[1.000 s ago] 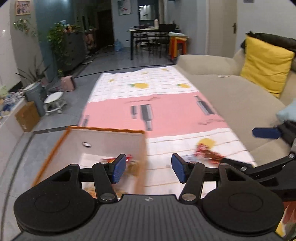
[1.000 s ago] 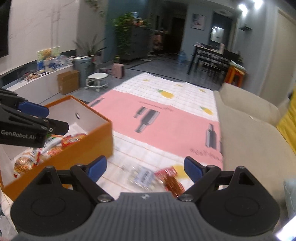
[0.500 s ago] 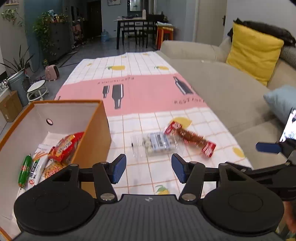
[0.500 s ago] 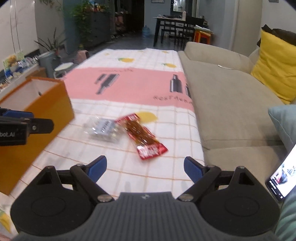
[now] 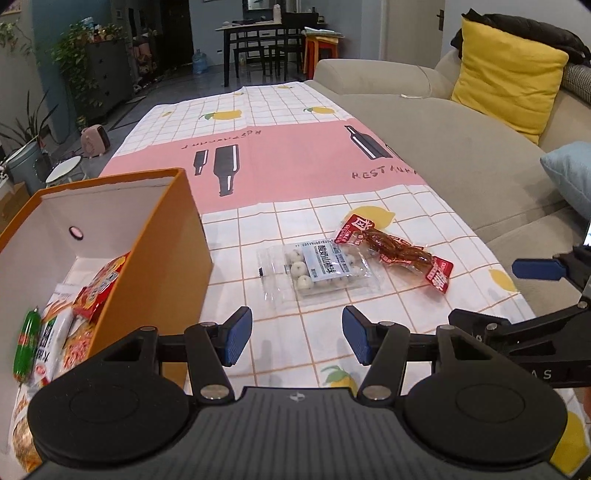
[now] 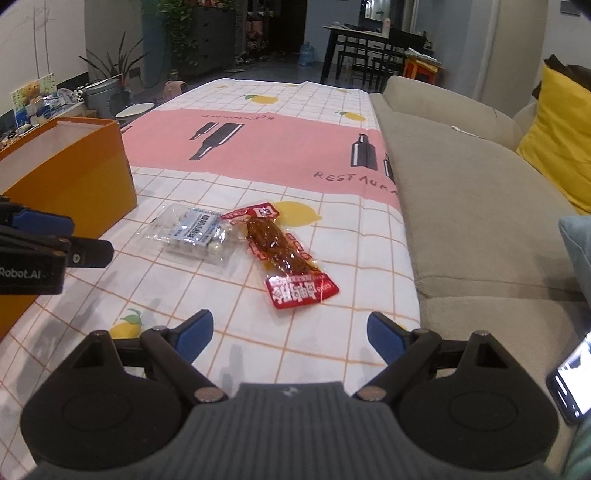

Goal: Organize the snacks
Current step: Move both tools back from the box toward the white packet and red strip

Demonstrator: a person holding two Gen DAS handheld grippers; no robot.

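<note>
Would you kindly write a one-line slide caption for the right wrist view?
Open right gripper faces a red snack packet overlapping a clear pack of white balls beside the orange box.

My left wrist camera is looking low along the tablecloth toward the dining end, orange box close at its left, while my right one is facing likewise from further right, both sharing the clear packet and red packet.

Beige sofa, yellow cushion, dark dining table
</note>
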